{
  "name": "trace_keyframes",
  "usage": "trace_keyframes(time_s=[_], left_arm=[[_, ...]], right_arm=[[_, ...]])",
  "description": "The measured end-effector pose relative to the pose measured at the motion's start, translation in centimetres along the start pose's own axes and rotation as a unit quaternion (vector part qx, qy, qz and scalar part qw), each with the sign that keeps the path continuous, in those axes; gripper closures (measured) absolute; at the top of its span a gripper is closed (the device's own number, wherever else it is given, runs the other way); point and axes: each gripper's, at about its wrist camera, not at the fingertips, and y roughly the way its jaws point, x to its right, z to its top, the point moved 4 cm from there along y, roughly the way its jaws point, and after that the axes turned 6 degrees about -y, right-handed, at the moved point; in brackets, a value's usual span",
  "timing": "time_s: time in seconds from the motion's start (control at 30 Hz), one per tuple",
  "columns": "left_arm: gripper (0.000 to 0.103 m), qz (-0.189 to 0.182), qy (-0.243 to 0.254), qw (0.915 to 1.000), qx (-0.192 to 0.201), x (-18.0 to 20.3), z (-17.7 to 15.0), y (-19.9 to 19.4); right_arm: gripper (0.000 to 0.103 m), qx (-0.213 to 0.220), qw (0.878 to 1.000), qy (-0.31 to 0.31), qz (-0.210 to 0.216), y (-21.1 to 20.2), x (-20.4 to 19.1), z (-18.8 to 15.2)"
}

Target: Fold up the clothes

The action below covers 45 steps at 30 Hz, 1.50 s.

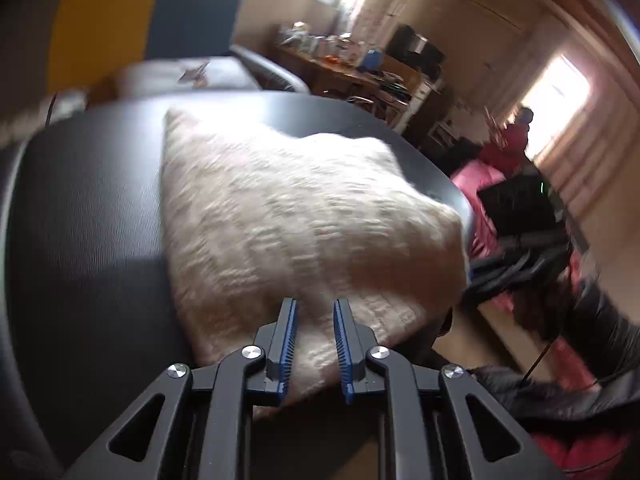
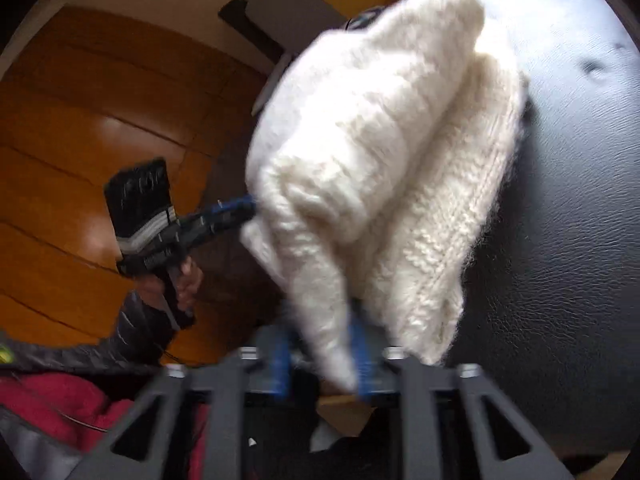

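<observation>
Nearest, the right gripper (image 2: 320,364) is straddling a hanging corner of the white sweater (image 2: 384,152); blur is hiding whether its jaws are pinching it, so I cannot tell. The left gripper (image 1: 315,344), jaws narrowly parted around the sweater's near edge without clearly pressing it, is probably steadying that edge for the fold. The sweater is lying folded on the black table (image 1: 88,208), overhanging its near edge. Farther right, a cluttered desk (image 1: 352,72) is standing.

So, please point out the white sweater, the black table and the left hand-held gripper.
white sweater (image 1: 296,216), left wrist view, middle of knit.
black table (image 1: 88,208), left wrist view, bare top.
left hand-held gripper (image 1: 315,344), left wrist view, between fingertips.
</observation>
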Motion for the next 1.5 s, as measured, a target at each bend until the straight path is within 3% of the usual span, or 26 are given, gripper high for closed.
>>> trace_keyframes(time_s=[0.03, 0.07, 0.2, 0.27, 0.37, 0.4, 0.47, 0.5, 0.53, 0.57, 0.63, 0.7, 0.73, 0.8, 0.97, 1.17, 1.23, 1.37, 1.5], left_arm=[[0.085, 0.007, 0.015, 0.9999, 0.002, 0.6, 0.3, 0.0], [0.085, 0.007, 0.023, 0.9997, 0.007, 1.0, 0.5, 0.1], [0.085, -0.017, 0.033, 0.9992, 0.014, 2.7, 1.3, 1.2], [0.085, -0.026, 0.039, 0.9988, 0.012, 3.4, 1.3, 1.8], [0.085, -0.036, 0.042, 0.9985, 0.0, 4.2, 0.9, 2.8], [0.084, -0.041, 0.041, 0.9983, -0.003, 4.3, 0.8, 3.2], [0.083, -0.049, 0.036, 0.998, -0.016, 4.2, 0.3, 4.4], [0.083, -0.052, 0.031, 0.9979, -0.023, 3.9, 0.0, 4.8], [0.083, -0.054, 0.026, 0.9977, -0.031, 3.7, -0.3, 5.3], [0.083, -0.057, 0.02, 0.9975, -0.038, 3.5, -0.6, 5.7], [0.083, -0.072, 0.008, 0.9964, -0.045, 3.1, -0.9, 5.9], [0.083, -0.079, 0.005, 0.9955, -0.051, 3.1, -1.2, 5.9], [0.083, -0.075, 0.014, 0.9956, -0.054, 3.4, -1.3, 5.9], [0.083, -0.066, 0.03, 0.9956, -0.06, 3.9, -1.5, 6.0], [0.083, -0.076, 0.035, 0.995, -0.055, 5.3, -0.3, 4.5], [0.082, -0.111, 0.05, 0.9925, -0.007, 8.8, 2.3, 3.9], [0.082, -0.116, 0.063, 0.9911, -0.015, 10.0, 2.2, 5.2], [0.082, -0.108, 0.092, 0.9873, -0.072, 12.2, 0.1, 9.0], [0.082, -0.115, 0.075, 0.987, -0.083, 12.2, -0.6, 10.4]], right_arm=[[0.013, 0.027, 1.0, -0.005, -0.006, -1.2, -0.5, 0.5], [0.011, 0.054, 0.998, -0.009, -0.013, -2.4, -0.9, 1.1], [0.011, 0.155, 0.986, 0.014, -0.05, -5.1, -0.9, 3.5], [0.011, 0.174, 0.982, 0.035, -0.069, -4.5, 0.2, 4.6], [0.012, 0.165, 0.979, 0.071, -0.091, -2.5, 2.3, 5.6], [0.018, 0.16, 0.98, 0.067, -0.102, -1.6, 2.6, 6.2], [0.045, 0.145, 0.98, 0.058, -0.119, -0.3, 2.9, 6.6], [0.081, 0.144, 0.98, 0.051, -0.126, -0.2, 2.7, 6.6], [0.088, 0.143, 0.98, 0.044, -0.133, -0.2, 2.6, 6.6], [0.088, 0.141, 0.979, 0.028, -0.147, -0.3, 2.0, 6.8], [0.089, 0.124, 0.967, -0.046, -0.219, -0.9, 0.1, 7.7], [0.09, 0.094, 0.938, -0.127, -0.309, -1.1, -1.2, 8.4], [0.09, 0.066, 0.928, -0.136, -0.34, -0.5, 0.0, 8.1], [0.09, 0.034, 0.939, -0.093, -0.328, 0.7, 3.6, 7.0], [0.087, 0.084, 0.958, -0.042, -0.272, -0.4, 6.1, 6.4], [0.075, 0.097, 0.962, -0.033, -0.253, -1.7, 6.3, 7.0], [0.074, 0.1, 0.962, -0.034, -0.253, -1.5, 5.9, 8.0], [0.074, 0.126, 0.958, -0.048, -0.252, -2.4, 3.7, 10.3], [0.074, 0.121, 0.96, -0.093, -0.235, -1.6, 1.0, 12.4]])
